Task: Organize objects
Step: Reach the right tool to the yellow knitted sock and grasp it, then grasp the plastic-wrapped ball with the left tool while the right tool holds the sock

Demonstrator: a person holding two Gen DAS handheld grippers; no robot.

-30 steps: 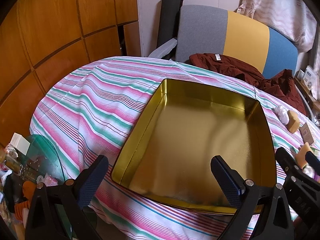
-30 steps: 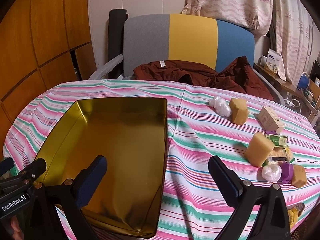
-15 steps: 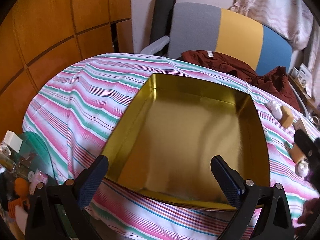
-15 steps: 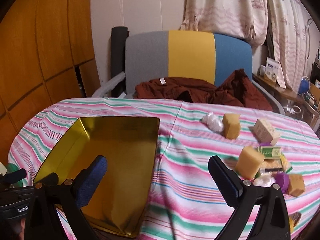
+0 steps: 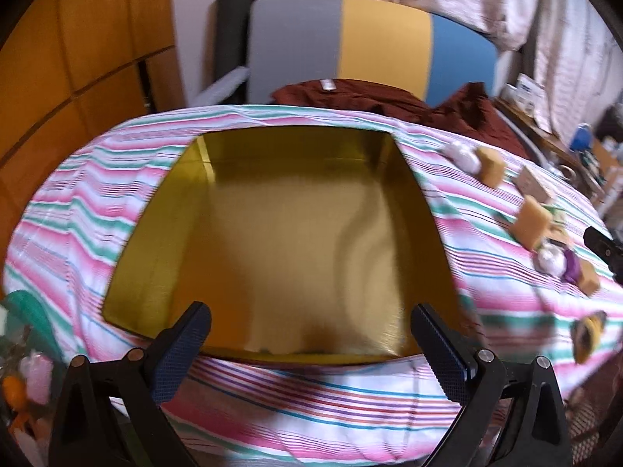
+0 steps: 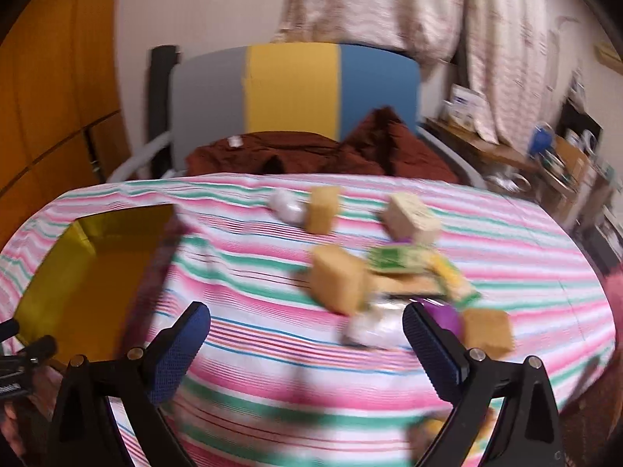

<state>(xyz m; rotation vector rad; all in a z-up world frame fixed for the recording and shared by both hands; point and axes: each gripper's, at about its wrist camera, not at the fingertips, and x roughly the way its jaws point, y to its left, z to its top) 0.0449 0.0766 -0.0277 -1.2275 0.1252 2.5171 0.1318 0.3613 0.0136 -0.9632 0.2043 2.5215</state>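
A: Shown, left wrist view: left gripper [image 5: 310, 344] spread wide and empty, poised over the near rim of the gold tin [image 5: 296, 229]. Tin open, nothing inside, resting on the striped cloth [image 5: 78, 210], left half of the table.

B: And the right wrist view?

A: Right gripper [image 6: 306, 340] likewise spread, holding nothing, aimed at the cluster of small items on the right half of the cloth, well apart from the tin. Nearest to the fingers: white wrapped lump [image 6: 368, 329], just beside the purple piece [image 6: 444, 317] and a tan block [image 6: 486, 330]. Behind: larger tan block [image 6: 338, 278], green packet [image 6: 397, 260], cream box [image 6: 410, 218], another tan block [image 6: 321, 210] next to a second white lump [image 6: 286, 206].

B: Handling, as judged?

A: Tan blocks probably sponge-like: light, soft, yielding under squeeze; best pinched across two flat opposite faces, mid-height. White lumps likely crinkly wrap: light, slippery, prone to squirm; centred grip advised. Cream box stiff but thin-walled; grip across the narrow sides, gentle pressure. Green packet flat, hard to get under; edge grip needed. Material uncertain throughout, view blurred.

B: Risk?

A: Crowding. Items touching near the purple piece; neighbours likely nudged. Outermost block probably the easiest first pick.
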